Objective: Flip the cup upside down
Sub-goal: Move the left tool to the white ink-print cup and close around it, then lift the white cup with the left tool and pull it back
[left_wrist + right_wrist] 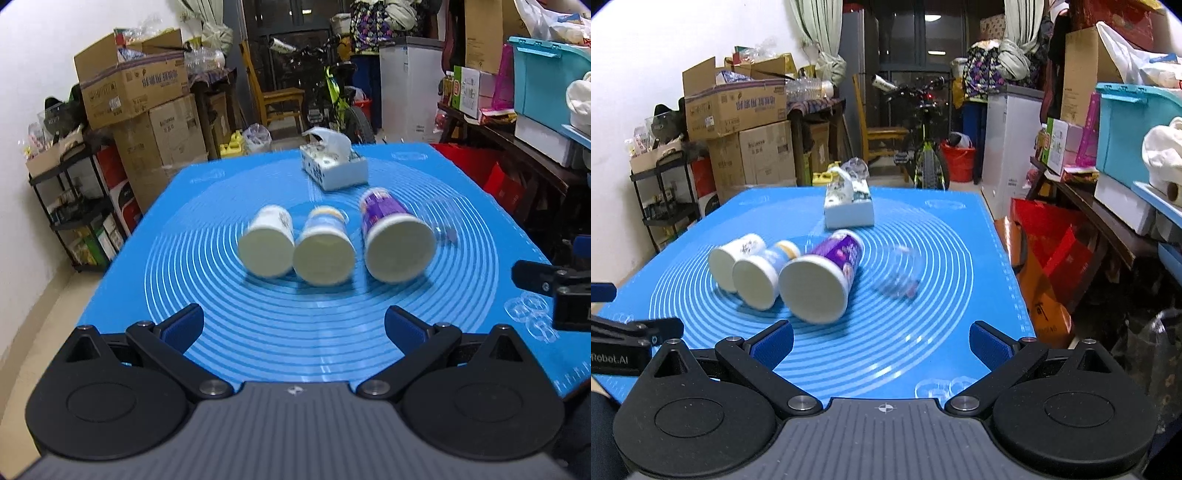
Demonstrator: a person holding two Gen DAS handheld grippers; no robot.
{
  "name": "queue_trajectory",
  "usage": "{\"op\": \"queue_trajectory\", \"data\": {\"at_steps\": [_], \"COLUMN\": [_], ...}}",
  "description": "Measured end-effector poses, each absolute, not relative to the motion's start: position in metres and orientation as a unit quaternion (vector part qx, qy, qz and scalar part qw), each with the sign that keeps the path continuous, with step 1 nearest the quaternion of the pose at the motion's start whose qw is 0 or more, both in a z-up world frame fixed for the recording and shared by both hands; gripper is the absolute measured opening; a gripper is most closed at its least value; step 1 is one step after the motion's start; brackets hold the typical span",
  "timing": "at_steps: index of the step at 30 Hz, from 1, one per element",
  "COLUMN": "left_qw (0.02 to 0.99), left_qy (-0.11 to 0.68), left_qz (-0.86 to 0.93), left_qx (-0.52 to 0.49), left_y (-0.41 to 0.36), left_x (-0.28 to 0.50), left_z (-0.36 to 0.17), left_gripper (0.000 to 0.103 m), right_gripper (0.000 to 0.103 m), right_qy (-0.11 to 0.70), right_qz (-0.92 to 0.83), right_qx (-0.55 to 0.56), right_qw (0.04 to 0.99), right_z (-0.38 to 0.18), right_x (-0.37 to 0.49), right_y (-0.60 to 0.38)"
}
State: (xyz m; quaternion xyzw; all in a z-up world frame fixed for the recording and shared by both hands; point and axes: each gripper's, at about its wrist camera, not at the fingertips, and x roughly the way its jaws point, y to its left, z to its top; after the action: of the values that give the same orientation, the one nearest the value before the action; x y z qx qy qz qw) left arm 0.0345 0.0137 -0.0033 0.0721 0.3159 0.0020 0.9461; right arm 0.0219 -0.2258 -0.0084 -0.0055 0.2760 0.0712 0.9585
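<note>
Three paper cups, white (266,242), pale-blue (325,251) and purple (397,243), lie side by side on the blue silicone mat (258,332), mouths facing both grippers; left gripper (293,325) and right gripper (881,341) hover spread wide, empty, seemingly ready to approach.

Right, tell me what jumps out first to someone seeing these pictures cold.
Three paper cups lie on their sides in a row mid-mat, openings facing the cameras: white cup, blue cup and the larger purple cup. Under them is the bright blue mat with white concentric rings, and a tissue box behind. Both grippers, left and right, are open and empty.
</note>
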Motion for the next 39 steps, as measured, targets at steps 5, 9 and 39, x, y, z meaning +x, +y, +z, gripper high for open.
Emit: {"op": "queue_trajectory", "data": {"at_steps": [5,9,39], "left_qw": [0.949,0.948,0.895], "left_qy": [0.308,0.311,0.445], "left_qz": [0.014,0.024,-0.024], "left_qx": [0.066,0.063,-0.019], "left_y": [0.024,0.033,0.07], "left_x": [0.072,0.106,0.224], "left_z": [-0.004,-0.01,-0.046], "left_gripper": [0.103,0.103,0.06], "right_gripper": [0.101,0.101,0.101], "right_qy": [0.268,0.273,0.311], "right_qz": [0.075,0.075,0.055], "right_qx": [0.013,0.041,0.075], "right_qw": [0.961,0.958,0.946], "right_z": [-0.006,-0.007,-0.044], "right_x": [0.048,0.074,0.13], "right_y": [-0.227,-0.229,-0.23]}}
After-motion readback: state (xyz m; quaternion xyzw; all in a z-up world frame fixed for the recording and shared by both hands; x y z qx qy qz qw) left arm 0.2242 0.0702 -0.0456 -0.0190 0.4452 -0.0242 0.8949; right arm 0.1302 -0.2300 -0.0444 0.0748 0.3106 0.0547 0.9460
